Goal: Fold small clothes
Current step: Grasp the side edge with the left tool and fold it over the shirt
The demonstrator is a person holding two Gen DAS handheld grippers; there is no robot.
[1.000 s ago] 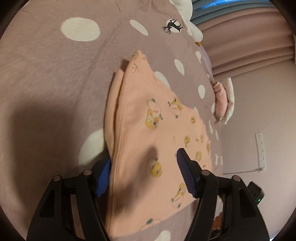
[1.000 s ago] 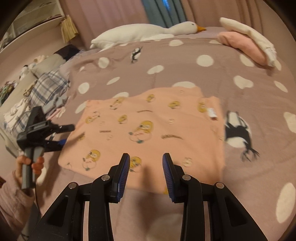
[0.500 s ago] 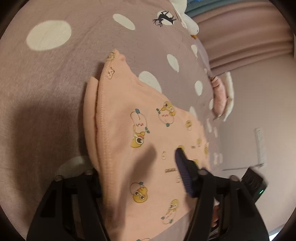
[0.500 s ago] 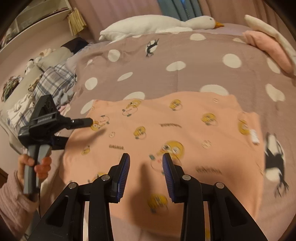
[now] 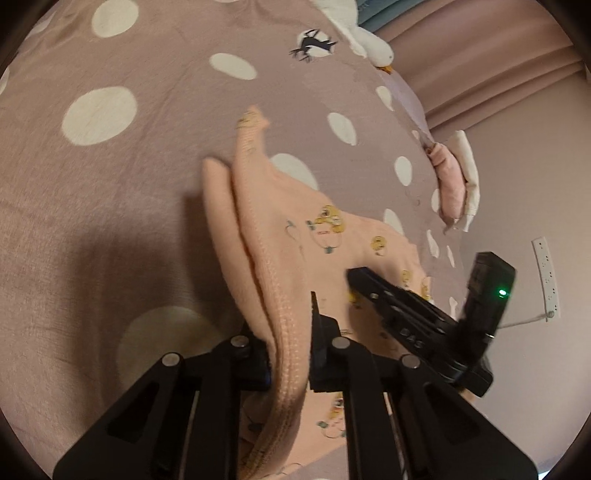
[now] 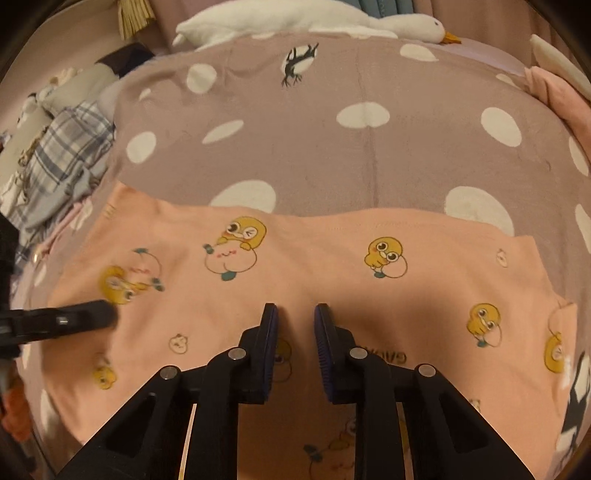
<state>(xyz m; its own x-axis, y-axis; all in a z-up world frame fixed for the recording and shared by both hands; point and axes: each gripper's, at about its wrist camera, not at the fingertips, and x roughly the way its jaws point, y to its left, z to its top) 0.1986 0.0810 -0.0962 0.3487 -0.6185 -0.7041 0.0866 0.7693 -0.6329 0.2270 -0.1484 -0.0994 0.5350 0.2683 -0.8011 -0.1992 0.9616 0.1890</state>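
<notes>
- The left gripper (image 5: pixel 291 354), wide a second earlier, had just clamped the peach garment's (image 5: pixel 280 280) hem at 6 o'clock.
- The right gripper (image 6: pixel 295 325) narrowed, unclenched, now over the garment.

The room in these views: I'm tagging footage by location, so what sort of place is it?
Most likely a bedroom. The peach garment lies on a bed with a polka-dot cover, a plush goose rests along its far side, and curtains hang behind.

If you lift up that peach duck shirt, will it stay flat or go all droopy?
Probably droopy: the peach duck shirt already sags in folds where the left gripper pinches its edge. It looks thin and light, and likely clings to the fuzzy bedspread.
</notes>
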